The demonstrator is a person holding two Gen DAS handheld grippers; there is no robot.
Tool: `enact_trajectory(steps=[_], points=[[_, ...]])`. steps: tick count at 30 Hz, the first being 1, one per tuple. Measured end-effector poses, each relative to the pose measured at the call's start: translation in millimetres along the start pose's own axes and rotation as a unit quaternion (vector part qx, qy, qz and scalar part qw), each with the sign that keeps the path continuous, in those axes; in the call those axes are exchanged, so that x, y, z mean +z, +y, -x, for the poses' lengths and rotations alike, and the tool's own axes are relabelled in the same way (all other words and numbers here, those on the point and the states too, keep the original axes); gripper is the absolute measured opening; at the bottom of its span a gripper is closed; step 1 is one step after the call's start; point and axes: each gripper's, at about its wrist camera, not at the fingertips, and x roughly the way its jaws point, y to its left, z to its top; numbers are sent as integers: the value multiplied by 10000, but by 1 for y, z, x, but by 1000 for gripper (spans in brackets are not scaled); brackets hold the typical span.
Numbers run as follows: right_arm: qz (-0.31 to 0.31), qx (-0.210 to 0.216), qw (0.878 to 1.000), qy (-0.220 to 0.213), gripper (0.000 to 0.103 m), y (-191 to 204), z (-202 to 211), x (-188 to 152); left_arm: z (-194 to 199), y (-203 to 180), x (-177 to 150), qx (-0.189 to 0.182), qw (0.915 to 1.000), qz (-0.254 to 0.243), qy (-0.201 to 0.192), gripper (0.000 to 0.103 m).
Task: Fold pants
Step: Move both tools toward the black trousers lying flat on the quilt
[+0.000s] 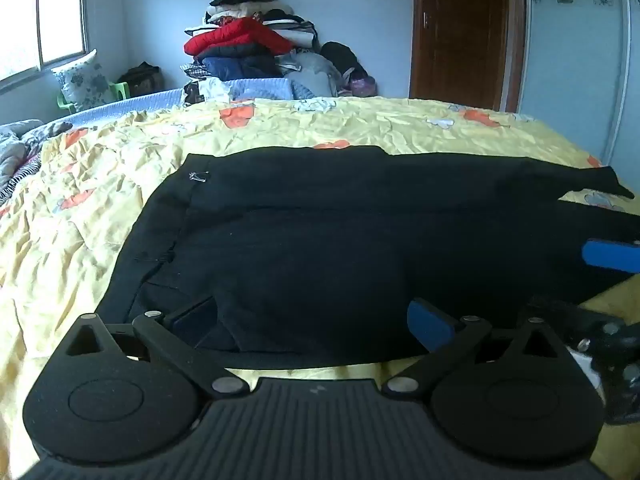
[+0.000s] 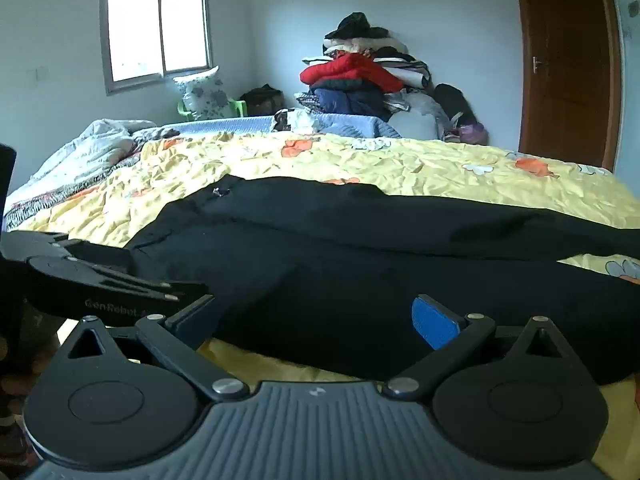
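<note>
The black pants [image 1: 320, 240] lie spread flat on the yellow bedspread [image 1: 100, 208], near the bed's front edge, with the waistband to the left and the legs running off to the right. The two legs lie slightly apart at the far right, so the garment appears laid out for a first fold not yet made. The left hand-held gripper [image 1: 312, 324] hovers low over the near edge at the waist end, its jaws spread wide and released, with nothing between the pads. The right hand-held gripper [image 2: 316, 320] hovers beside it over the near leg, likewise wide open and empty. Both point downward toward the near edge, a placement suited to pinching that edge at two spaced points so the cloth lifts evenly. A pile of clothes [image 1: 248, 44] stands well apart against the far wall.
</note>
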Motion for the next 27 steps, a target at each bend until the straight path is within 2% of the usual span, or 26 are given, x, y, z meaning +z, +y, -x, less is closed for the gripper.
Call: enact_trajectory(steps=[4, 6, 11, 27], points=[[-182, -17, 9998, 16, 103, 1, -8, 1, 0, 4, 0, 164, 9998, 75, -35, 102], [-312, -31, 9994, -118, 103, -1, -2, -4, -4, 4, 0, 274, 9995, 135, 7, 102], [-258, -86, 9996, 5, 103, -4, -1, -3, -7, 8, -3, 474, 9988, 101, 68, 102], [-379, -6, 9991, 179, 103, -5, -8, -8, -12, 5, -7, 589, 9980, -8, 238, 102]])
